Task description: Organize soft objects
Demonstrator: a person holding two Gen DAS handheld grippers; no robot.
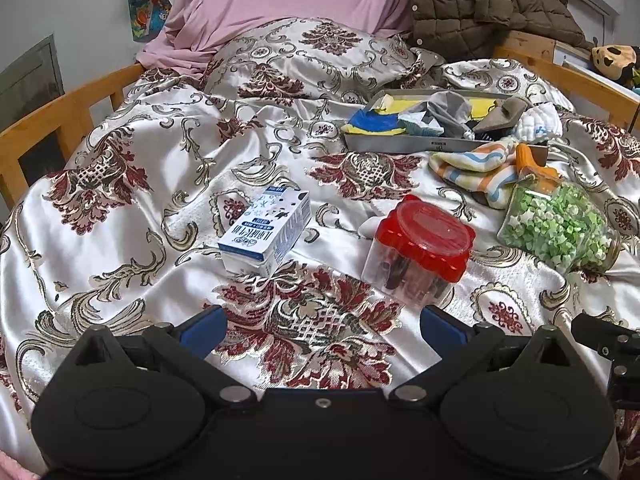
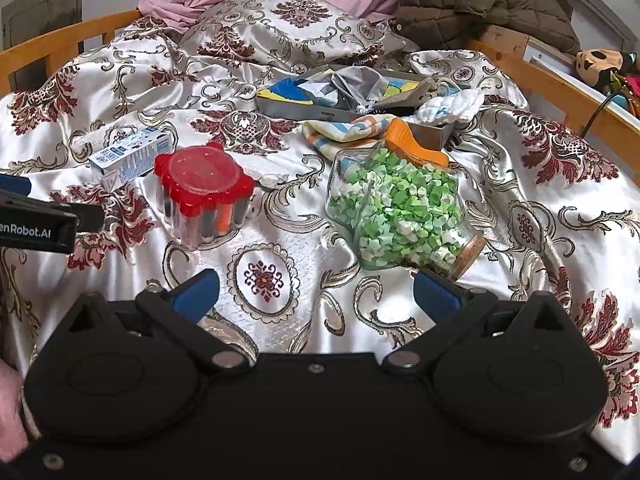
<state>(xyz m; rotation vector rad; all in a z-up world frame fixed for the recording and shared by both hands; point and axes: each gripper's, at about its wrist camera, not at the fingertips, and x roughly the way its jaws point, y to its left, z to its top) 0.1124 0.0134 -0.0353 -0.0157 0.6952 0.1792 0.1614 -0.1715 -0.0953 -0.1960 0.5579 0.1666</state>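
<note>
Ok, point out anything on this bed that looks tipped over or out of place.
The glass jar of green paper stars lies on its side on the bedspread, cork toward the camera. A striped cloth lies outside the metal tray, and a white cloth hangs over its edge. The milk carton also lies flat.

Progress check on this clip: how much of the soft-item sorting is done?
Mostly done: several cloths already fill the metal tray. Nothing in hand; the left gripper and right gripper are both open and empty. Left: the striped cloth lying outside the tray, and the white cloth hanging over its edge.
</note>
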